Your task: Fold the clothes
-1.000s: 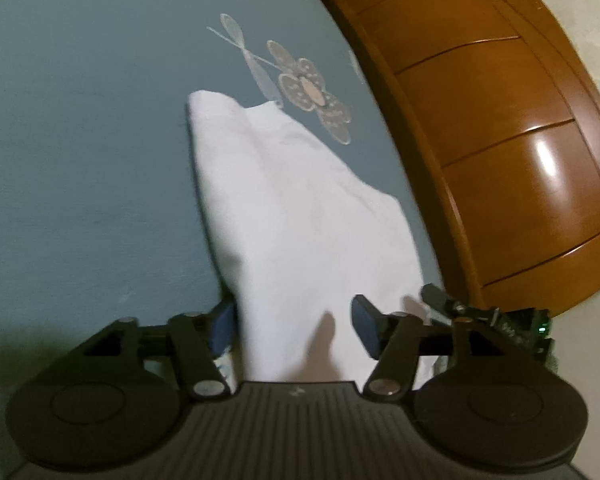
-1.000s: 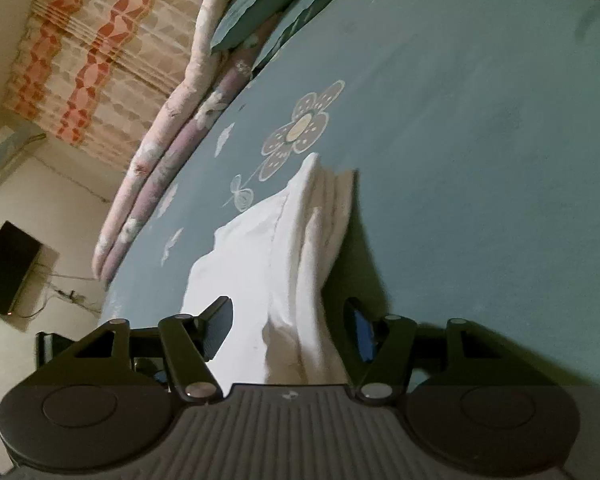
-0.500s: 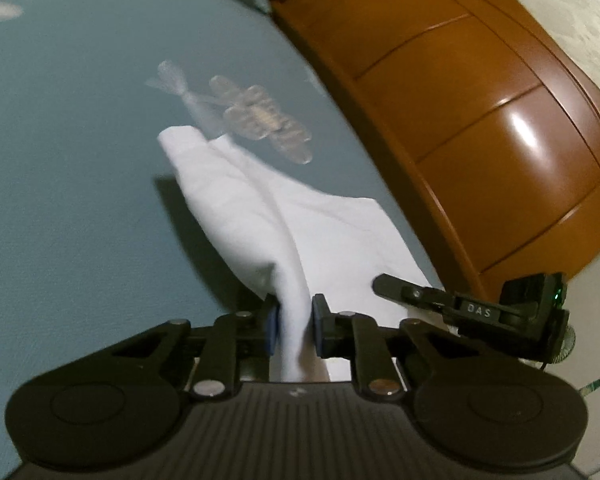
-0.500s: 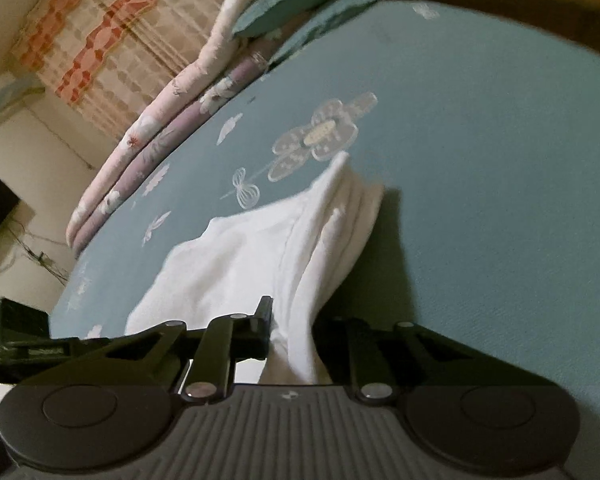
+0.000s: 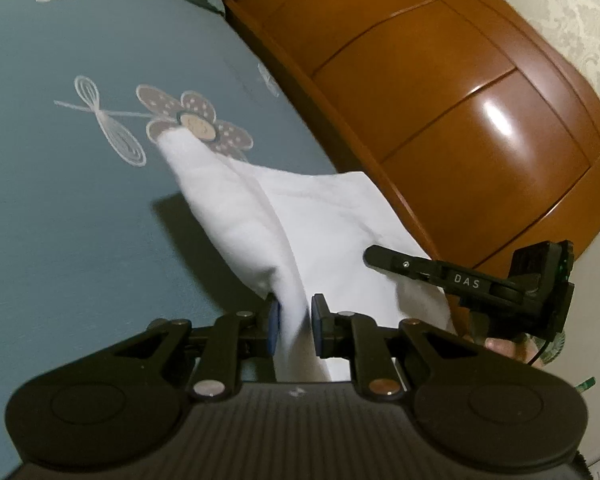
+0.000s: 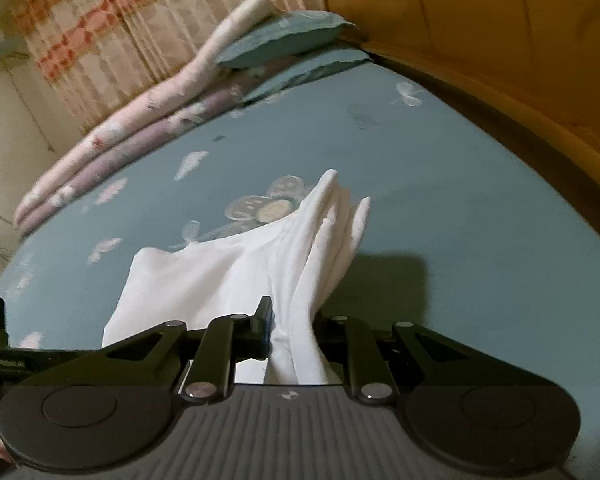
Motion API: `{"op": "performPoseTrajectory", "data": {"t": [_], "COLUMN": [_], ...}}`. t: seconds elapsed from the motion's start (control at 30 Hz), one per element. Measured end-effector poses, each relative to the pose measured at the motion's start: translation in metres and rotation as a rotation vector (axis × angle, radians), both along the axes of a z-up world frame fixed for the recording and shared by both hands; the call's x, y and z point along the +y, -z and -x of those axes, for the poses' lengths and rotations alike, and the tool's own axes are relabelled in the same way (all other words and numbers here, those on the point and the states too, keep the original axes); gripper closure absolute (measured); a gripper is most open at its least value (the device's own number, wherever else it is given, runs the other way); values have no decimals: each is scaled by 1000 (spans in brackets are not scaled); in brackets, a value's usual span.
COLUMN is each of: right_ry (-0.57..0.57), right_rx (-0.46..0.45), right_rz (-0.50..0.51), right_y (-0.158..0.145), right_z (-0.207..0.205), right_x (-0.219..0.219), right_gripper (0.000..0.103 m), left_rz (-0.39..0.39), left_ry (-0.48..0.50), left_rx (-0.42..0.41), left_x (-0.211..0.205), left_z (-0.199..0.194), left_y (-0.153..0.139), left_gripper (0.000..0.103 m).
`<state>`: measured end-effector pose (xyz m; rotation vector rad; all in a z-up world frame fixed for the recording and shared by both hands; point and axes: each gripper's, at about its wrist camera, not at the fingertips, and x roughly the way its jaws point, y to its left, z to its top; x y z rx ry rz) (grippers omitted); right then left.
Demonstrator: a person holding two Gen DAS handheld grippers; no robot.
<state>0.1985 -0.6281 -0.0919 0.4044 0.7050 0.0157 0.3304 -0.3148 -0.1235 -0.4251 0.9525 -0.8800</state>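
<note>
A white garment hangs stretched over a teal bedsheet, its far end resting on an embroidered flower. My left gripper is shut on the garment's near edge, cloth bunched between the blue pads. The right gripper shows at the right in the left wrist view, clamped on the other side of the garment. In the right wrist view the garment rises in folds from my right gripper, which is shut on a bunched fold. The cloth is lifted off the sheet near both grippers.
A glossy wooden headboard runs along the bed's right edge. Teal pillows and folded pink and lilac quilts lie at the far side, with a patterned curtain behind. A hand grips the right tool.
Both grippers went from open around the garment to shut on it, then rose, lifting the near edge off the sheet. Both wrists rolled, tilting the views.
</note>
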Motion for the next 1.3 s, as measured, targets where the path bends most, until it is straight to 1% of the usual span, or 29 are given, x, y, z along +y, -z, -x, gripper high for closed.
{"op": "performPoseTrajectory", "data": {"t": [0.07,0.1,0.13,0.17,0.23,0.27,0.3,0.33,0.4,0.43,0.47,0.5,0.57,0.6,0.63,0.67,0.7,0.77,0.83,0.9,0.93,0.97,1.0,1.07,1.1,1.13,1.17,1.23,1.3], "right_ry": [56,87,117,147,166,174,181,189,176,148,119,88,76,81,91,102,117,148,169,163,150,144,144,159,168,176,185,199,212], "right_rx": [26,40,53,67,35,16,-4,-23,-55,-65,-66,-54,-12,11,26,39,33,19,4,-28,-46,-46,-33,-13,-4,5,14,5,-7], "right_rz": [13,19,25,31,46,54,62,70,85,91,95,100,119,130,137,143,121,73,84,79,63,59,65,52,44,35,27,47,72], "right_y": [8,12,16,20,15,12,9,6,0,-2,-2,1,13,21,28,35,38,38,30,21,19,19,22,32,37,41,46,42,36], "right_z": [3,5,7,9,20,26,32,37,43,41,38,34,25,19,17,16,19,27,35,48,55,60,64,69,72,74,76,81,85], "right_x": [-9,-13,-18,-22,-23,-22,-22,-21,-17,-12,-7,-2,2,2,0,-2,-7,-13,-8,-1,3,6,9,6,4,2,0,4,10], "right_gripper": [75,69,66,65,63,63,63,63,66,71,74,75,75,77,83,85,89,89,84,84,84,84,84,84,89,96,98,97,89], "left_rz": [-56,-83,-102,-111,-125,-127,-129,-130,-125,-118,-116,-119,-142,-166,-189,-209,-222,-232,-220,-201,-194,-188,-186,-204,-227,-242,-248,-259,-250], "left_ry": [-13,-18,-27,-40,-64,-70,-66,-55,-15,16,45,76,116,129,141,151,157,160,181,216,243,269,293,326,327,326,323,326,331], "left_rx": [2,6,4,-6,-32,-61,-98,-133,-193,-219,-238,-257,-280,-286,-289,-287,-286,-291,-314,-340,-345,-351,-345,-299,-272,-265,-285,-302,-326], "left_x": [3,6,10,17,29,32,32,28,10,-1,-11,-20,-34,-41,-46,-49,-51,-49,-47,-46,-49,-53,-56,-65,-70,-72,-72,-71,-69], "left_z": [-1,-1,-2,-2,-2,-2,-2,-1,-4,-5,-5,-4,-2,-3,-3,-4,-4,-1,10,23,29,35,39,43,43,45,49,55,59], "left_y": [3,5,6,3,-3,-9,-17,-23,-34,-37,-37,-35,-27,-20,-14,-7,-4,-7,-18,-29,-30,-31,-29,-16,-7,-2,-2,-7,-16], "left_gripper": [88,85,82,80,72,70,65,59,57,54,52,48,48,48,48,48,46,46,47,42,39,39,39,38,38,38,38,37,35]}}
